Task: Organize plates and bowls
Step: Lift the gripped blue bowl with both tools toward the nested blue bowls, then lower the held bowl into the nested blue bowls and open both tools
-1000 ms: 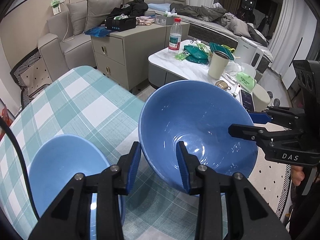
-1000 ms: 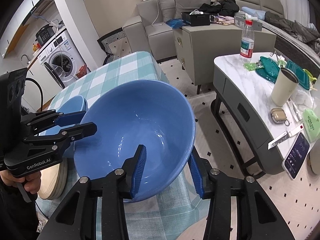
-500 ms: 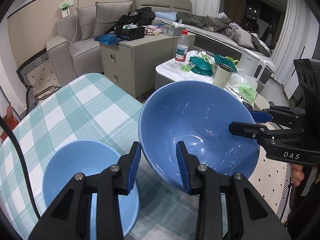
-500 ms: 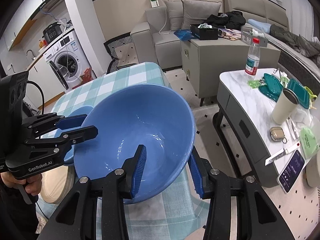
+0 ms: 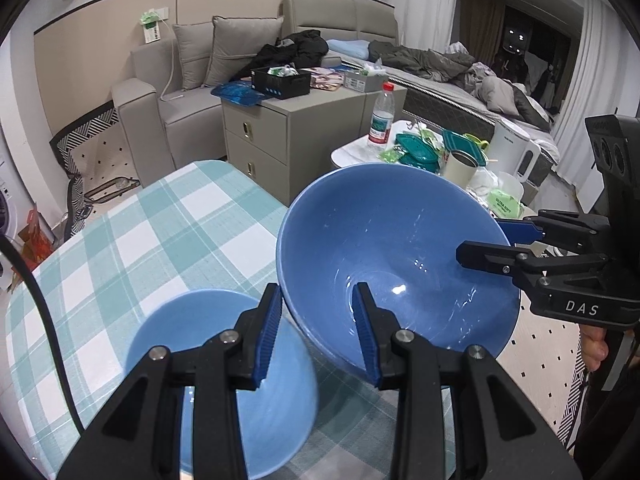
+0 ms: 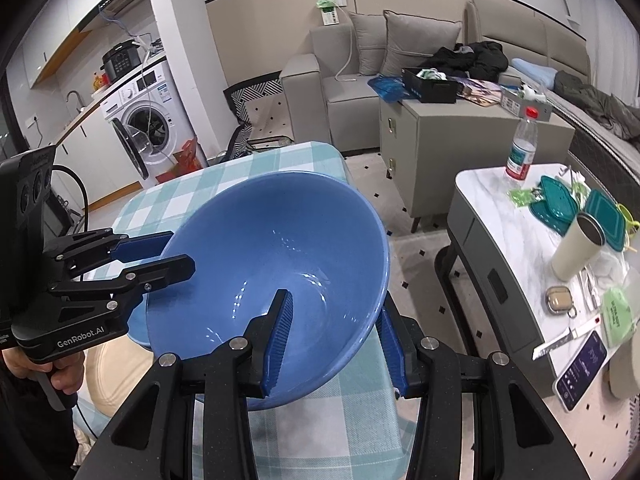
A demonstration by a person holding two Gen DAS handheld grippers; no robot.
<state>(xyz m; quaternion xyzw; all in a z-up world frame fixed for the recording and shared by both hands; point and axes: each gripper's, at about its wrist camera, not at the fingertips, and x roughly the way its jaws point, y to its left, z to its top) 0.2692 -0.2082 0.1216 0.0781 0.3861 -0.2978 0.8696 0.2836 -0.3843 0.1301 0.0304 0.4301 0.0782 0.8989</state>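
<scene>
Gripping one large blue bowl (image 5: 396,256) with both tools, you had your left gripper (image 5: 318,334) clamped on its near rim and your right gripper (image 6: 332,330) on the opposite rim, mid-frame above the checked table (image 5: 132,232). A second, smaller blue bowl (image 5: 224,364) sat lower left.

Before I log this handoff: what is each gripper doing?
Left gripper: shut on the large blue bowl rim.
Right gripper: shut on the same bowl's opposite rim.

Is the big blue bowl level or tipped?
Tipped. The big bowl, gripped by both grippers, shows its empty inside to both cameras, above the table.
</scene>
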